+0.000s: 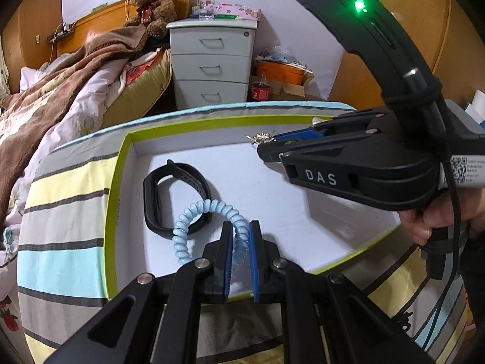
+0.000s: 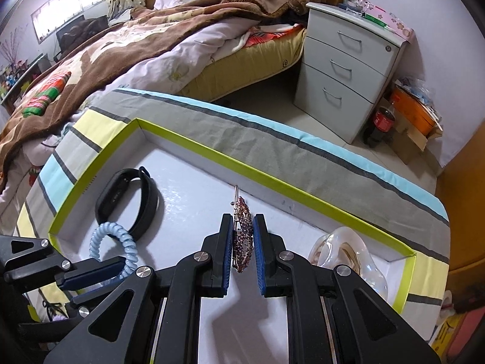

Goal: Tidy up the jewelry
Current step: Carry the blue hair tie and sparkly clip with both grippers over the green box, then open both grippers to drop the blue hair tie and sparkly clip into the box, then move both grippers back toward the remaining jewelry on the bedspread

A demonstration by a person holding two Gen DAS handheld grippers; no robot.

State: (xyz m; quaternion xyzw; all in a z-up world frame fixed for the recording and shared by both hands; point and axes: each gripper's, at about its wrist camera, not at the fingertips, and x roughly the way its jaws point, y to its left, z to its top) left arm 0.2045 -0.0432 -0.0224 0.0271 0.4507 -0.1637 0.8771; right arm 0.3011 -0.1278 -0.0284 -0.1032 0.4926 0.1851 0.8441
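Where a striped bench (image 2: 272, 139) stands by a bed (image 2: 121, 45), one tray (image 2: 194, 148) holds one black band (image 2: 127, 200); left gripper (image 1: 241, 236) grasps a blue coil (image 1: 194, 212), right gripper (image 2: 242, 233) a jewelled brooch (image 2: 244, 236).

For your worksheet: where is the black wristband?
In both views the black wristband lies at the tray's left end, touching the blue coil band.

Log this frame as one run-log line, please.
left gripper: shut on blue coil bracelet | right gripper: shut on rhinestone brooch | black band: lying in tray | stage: both pieces over tray
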